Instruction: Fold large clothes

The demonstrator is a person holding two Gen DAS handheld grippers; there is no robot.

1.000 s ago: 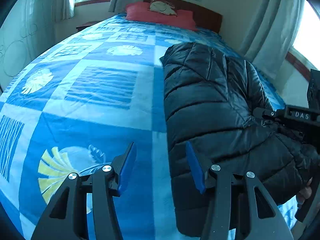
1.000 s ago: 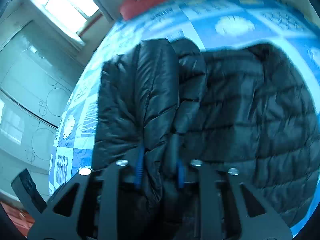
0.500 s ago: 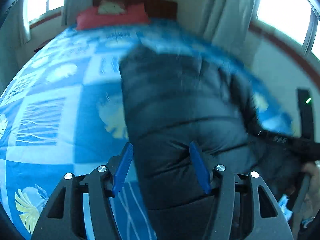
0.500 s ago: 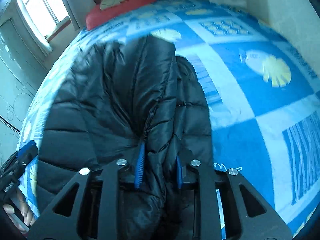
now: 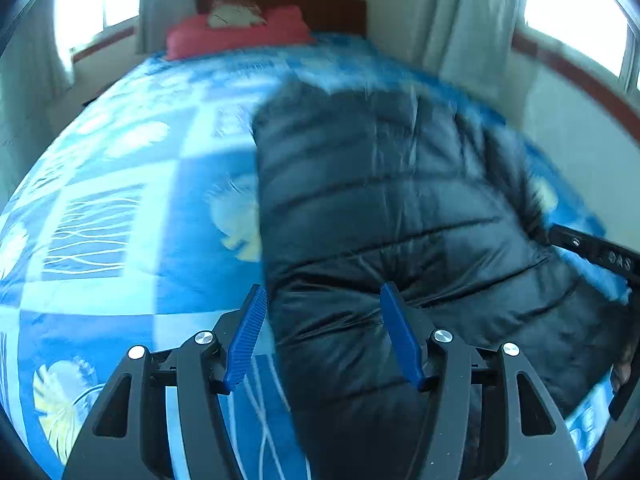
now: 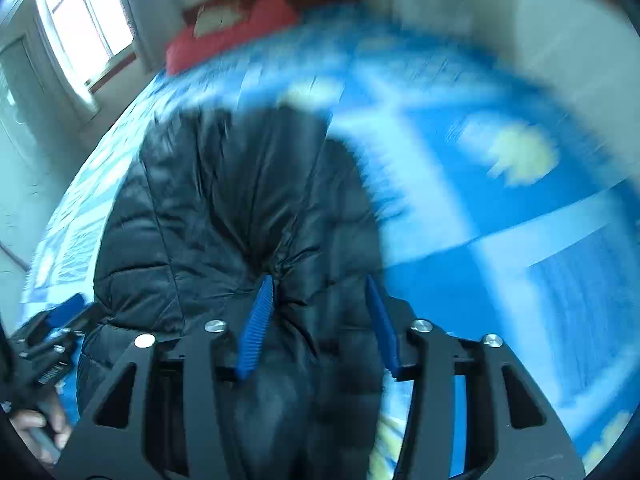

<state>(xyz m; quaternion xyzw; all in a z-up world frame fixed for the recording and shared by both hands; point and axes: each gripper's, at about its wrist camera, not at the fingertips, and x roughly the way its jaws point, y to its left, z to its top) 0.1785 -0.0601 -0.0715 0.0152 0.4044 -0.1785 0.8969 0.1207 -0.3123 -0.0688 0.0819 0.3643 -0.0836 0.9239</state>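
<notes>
Blue bedspread, jacket between opening right gripper

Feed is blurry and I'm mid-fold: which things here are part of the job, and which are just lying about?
Part of the job:
- black jacket, lying on the bed
- left gripper, jaws apart over the jacket's edge
- right gripper, jaws opening, jacket fold between them

Just there:
- blue bedspread
- red pillow
- headboard
- curtains
</notes>
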